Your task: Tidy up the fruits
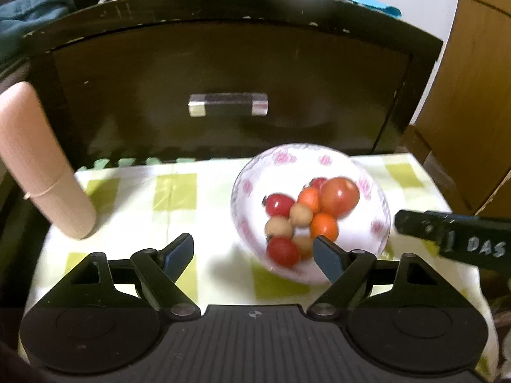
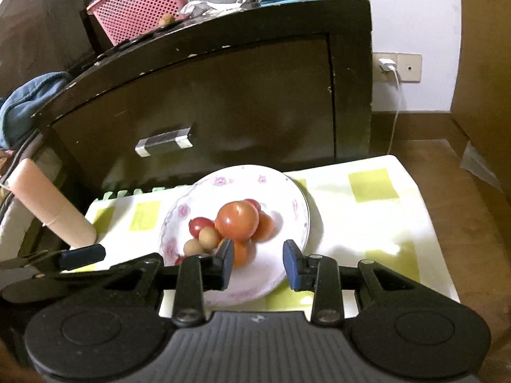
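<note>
On the checked cloth (image 1: 134, 191), fruits (image 1: 303, 214) heaped in the flowered bowl (image 1: 255, 166), presumably gathered there; left gripper (image 1: 254, 255) apart at its 7 o'clock, right gripper (image 2: 258, 263) narrowly apart, empty, at 6.

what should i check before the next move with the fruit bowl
1. Left gripper empty: ok, jaws wide apart, nothing between them.
2. Right gripper empty: ok, a gap shows between its pads and nothing is held.
3. Fruit gathered in the bowl: ok, the large tomato and the small fruits sit piled inside.
4. Bowl fully on the checked cloth: ok.
5. Pink bottle clear of the bowl: ok, it stands apart at the left.
6. Stray fruit elsewhere: cannot tell, a small round thing lies on the cabinet.
</note>
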`<state>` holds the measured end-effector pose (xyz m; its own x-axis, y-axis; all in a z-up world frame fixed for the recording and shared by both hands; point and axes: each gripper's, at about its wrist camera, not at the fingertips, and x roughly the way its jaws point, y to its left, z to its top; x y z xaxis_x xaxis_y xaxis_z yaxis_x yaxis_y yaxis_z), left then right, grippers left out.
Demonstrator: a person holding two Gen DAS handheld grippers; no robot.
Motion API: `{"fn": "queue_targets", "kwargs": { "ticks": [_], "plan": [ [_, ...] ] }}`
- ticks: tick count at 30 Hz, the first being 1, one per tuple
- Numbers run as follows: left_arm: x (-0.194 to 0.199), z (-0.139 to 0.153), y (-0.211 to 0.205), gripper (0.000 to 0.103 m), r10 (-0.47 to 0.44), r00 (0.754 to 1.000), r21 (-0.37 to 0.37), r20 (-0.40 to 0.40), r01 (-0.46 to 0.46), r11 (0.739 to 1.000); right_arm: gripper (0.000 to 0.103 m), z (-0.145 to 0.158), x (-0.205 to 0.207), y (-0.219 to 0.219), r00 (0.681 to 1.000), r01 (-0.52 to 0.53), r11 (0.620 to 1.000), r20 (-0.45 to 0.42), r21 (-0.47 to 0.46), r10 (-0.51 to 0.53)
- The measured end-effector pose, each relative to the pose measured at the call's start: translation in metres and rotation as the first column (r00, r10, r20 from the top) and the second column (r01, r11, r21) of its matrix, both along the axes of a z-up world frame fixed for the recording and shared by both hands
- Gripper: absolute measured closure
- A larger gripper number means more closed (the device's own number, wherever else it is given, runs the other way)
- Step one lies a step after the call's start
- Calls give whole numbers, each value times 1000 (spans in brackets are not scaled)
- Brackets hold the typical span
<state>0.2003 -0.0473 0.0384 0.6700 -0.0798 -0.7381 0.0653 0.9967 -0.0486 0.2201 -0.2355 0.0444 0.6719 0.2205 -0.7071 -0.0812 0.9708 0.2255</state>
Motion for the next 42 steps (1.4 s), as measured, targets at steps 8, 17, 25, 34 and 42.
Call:
{"fn": "queue_targets", "kwargs": {
  "ticks": [8,17,25,34,42],
  "plan": [
    [-36,-3,6,14,22,1000,33,1,-22,999,65,-4,-49,11,1000,0,998,-17,-60,-1],
    [-85,-1,12,0,41,998,88,44,-45,995,64,-11,-98,13,999,24,1000,-47,0,-24],
    [-110,0,8,0,44,999,200,4,-44,979,64,-15,-134,19,998,27,1000,-62,15,-26],
    [-142,-2,10,0,6,1000,136,-29,-2,991,64,-22,-170,22,996,36,999,-86,25,-34],
    [-155,-12,13,0,12,997,102,-77,-4,995,63,-31,-189,18,991,59,997,-120,50,-52]
  ]
}}
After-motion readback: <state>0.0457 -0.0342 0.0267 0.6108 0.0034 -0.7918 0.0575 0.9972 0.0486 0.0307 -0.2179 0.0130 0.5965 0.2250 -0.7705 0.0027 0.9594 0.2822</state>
